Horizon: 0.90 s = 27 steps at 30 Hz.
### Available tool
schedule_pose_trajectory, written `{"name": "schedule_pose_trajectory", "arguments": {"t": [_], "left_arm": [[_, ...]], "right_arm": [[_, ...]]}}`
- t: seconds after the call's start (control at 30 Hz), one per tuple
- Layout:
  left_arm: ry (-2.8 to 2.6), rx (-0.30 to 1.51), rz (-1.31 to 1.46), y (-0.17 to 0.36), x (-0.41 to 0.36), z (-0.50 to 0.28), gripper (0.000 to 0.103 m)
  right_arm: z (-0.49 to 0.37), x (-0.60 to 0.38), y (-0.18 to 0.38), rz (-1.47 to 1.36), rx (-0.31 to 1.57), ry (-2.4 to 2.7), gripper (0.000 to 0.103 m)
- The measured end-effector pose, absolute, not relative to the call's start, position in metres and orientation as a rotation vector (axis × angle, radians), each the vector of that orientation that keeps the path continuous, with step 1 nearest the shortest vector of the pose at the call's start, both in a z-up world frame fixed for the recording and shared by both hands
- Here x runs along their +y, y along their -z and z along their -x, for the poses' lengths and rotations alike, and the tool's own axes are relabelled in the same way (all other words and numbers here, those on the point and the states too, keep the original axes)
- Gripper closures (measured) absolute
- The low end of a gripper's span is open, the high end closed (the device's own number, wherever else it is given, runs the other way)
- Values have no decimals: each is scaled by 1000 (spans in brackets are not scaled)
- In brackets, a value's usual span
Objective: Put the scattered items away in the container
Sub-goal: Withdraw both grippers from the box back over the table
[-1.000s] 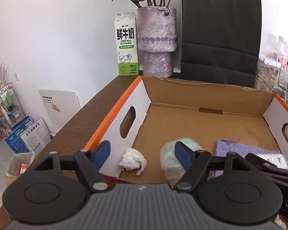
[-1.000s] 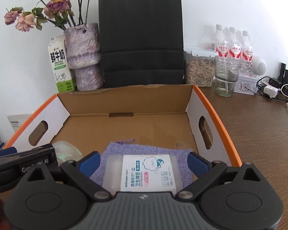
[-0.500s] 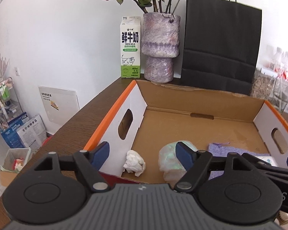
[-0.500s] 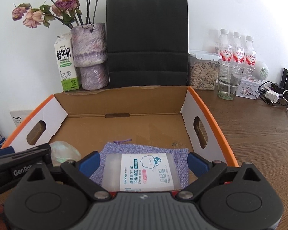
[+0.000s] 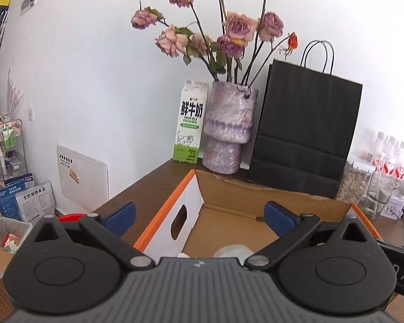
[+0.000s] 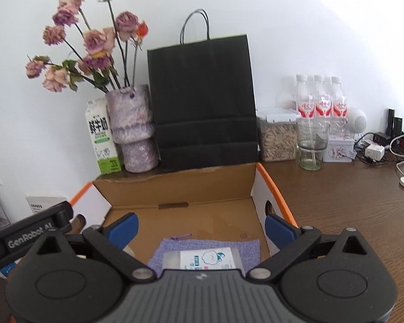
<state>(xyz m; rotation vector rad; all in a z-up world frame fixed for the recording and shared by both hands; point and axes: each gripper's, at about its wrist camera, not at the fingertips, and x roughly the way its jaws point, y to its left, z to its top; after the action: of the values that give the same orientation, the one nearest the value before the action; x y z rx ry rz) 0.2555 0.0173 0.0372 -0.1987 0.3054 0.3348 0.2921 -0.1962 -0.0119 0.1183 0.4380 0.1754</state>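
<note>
The left gripper (image 5: 199, 215) has just been opening its jaws; they stand wide with nothing between. The right gripper (image 6: 200, 228) is also spread and empty. In the cardboard box (image 6: 175, 188) on the desk (image 6: 336, 202), the wipes pack (image 6: 210, 259) lies on a purple cloth (image 6: 245, 247) near the front edge.

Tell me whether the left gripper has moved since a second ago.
Yes. The left gripper has pulled back and tilted up: the cardboard box sits lower and smaller, and its jaws have just been opening, with nothing between them.
</note>
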Motion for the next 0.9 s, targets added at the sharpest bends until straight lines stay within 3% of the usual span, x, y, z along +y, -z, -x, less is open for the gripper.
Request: {"name": "schedule_pose_trajectory", "arguments": {"t": [0.4,0.9], "left_arm": [[-270,202,168,-60,15,-191,0],[-137,233,122,-43,14,-101,0]], "right_arm": [[-220,-202,-21,-90,273,-245,0],[-120,-215,6,12,284,-297,0]]}}
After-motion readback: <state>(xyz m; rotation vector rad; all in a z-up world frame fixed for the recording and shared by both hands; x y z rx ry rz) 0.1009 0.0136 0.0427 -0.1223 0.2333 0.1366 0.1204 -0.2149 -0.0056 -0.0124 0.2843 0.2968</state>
